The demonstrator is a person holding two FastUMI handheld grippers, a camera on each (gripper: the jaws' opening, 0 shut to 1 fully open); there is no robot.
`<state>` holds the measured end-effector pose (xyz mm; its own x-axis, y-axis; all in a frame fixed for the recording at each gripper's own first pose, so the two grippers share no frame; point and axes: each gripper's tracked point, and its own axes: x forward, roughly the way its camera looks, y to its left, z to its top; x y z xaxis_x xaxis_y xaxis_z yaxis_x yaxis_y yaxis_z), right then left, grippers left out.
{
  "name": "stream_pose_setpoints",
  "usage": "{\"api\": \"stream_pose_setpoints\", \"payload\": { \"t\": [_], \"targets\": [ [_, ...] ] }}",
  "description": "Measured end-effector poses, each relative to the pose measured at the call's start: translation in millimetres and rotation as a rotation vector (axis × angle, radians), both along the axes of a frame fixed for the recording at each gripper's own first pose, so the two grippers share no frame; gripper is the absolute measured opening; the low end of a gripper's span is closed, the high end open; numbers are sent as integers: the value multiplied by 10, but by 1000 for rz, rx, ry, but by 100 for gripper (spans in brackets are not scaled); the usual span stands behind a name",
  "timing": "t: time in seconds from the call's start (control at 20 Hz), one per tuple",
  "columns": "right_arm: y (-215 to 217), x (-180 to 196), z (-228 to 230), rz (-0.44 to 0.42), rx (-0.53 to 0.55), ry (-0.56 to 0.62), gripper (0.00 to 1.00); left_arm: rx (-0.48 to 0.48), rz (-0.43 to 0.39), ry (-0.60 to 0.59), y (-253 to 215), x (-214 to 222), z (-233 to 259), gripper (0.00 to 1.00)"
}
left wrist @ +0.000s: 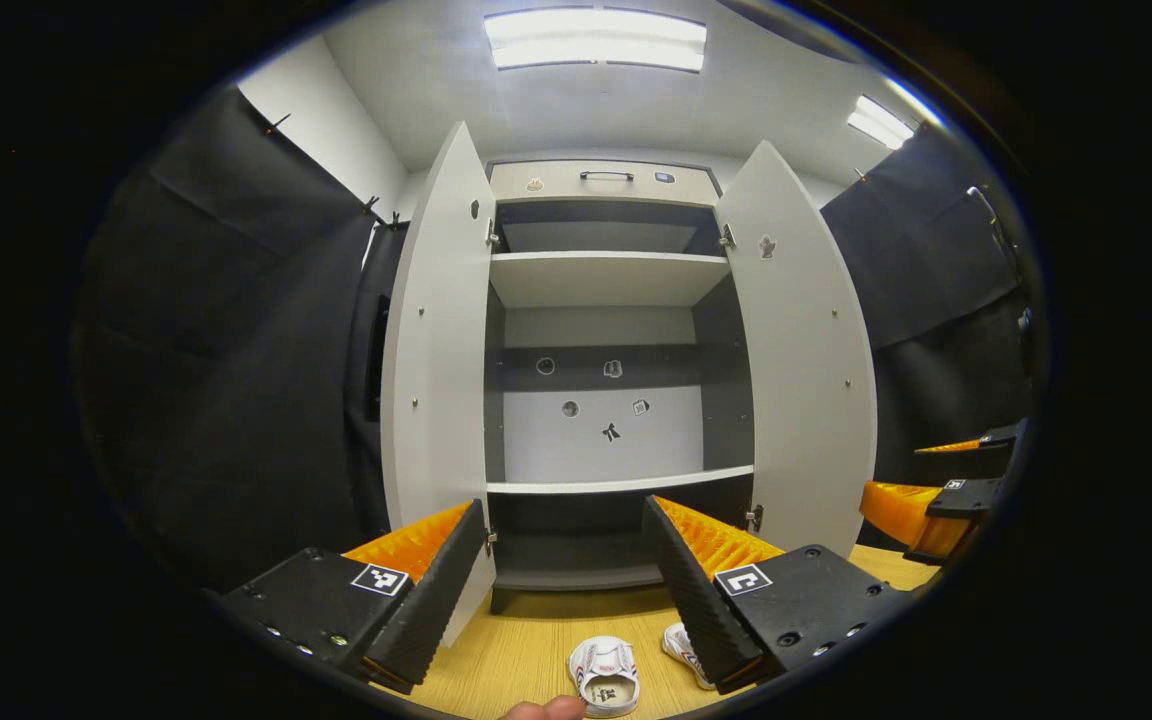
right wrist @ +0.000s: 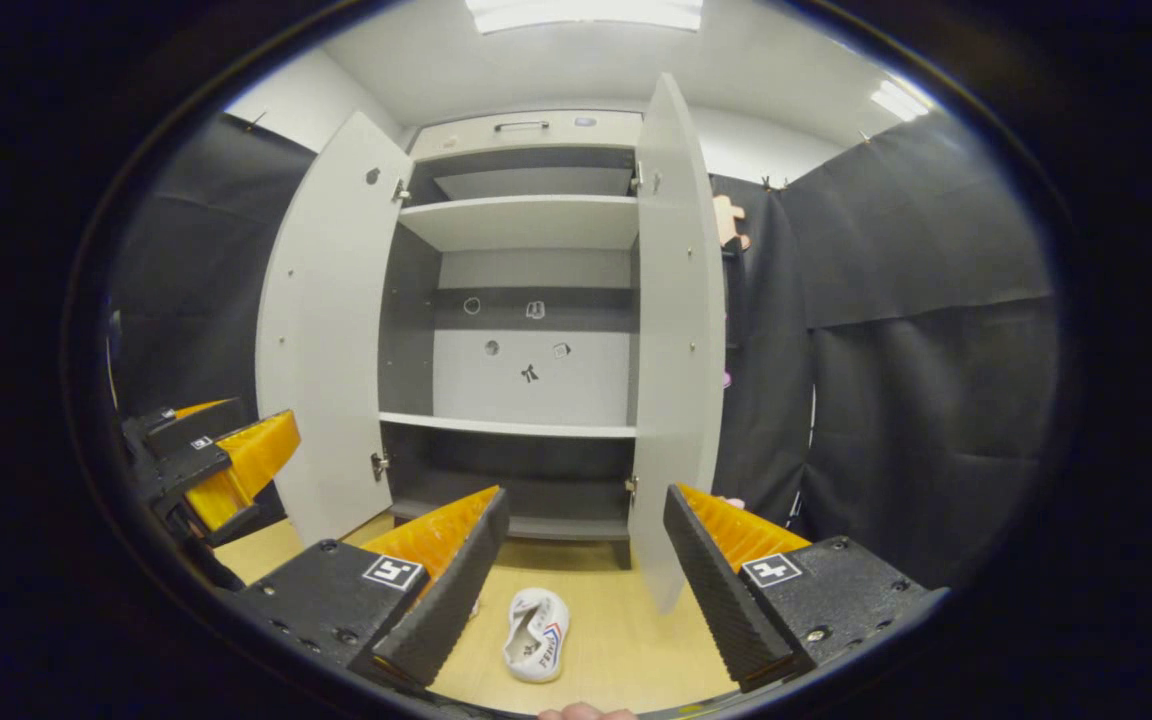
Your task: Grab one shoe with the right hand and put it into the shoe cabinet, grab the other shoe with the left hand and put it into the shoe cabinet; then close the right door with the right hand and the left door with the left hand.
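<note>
Left gripper view: the left hand-held gripper gapes wide, holding nothing, before the tall white shoe cabinet, both doors swung open. Two white shoes lie on the wooden floor, one half hidden behind a finger. Right gripper view: the right hand-held gripper gapes empty too; one white shoe lies between its fingers; the left one is cut off at the edge.

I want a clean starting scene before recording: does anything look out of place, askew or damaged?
Nothing looks damaged or spilled. Both shoe cabinet doors stand open and its visible shelves are bare. Two white shoes lie on the wooden floor before it, slightly splayed rather than paired neatly. Both claws, left and right, are open.
</note>
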<state>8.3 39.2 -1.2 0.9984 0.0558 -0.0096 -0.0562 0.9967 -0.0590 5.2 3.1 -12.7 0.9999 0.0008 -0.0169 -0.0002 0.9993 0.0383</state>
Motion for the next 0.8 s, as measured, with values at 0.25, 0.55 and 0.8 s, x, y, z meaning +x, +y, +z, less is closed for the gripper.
{"api": "stream_pose_setpoints", "payload": {
  "t": [0.25, 0.55, 0.8],
  "targets": [
    [199, 86, -415, 48, -2, 78, 100, 1, 8, 10, 59, -3, -26, 95],
    [586, 300, -1318, 160, 2, 289, 100, 16, 25, 19, 210, -23, -76, 95],
    [727, 450, -2123, 175, 94, 497, 100, 13, 53, 38, 429, -43, -166, 96]
  ]
}}
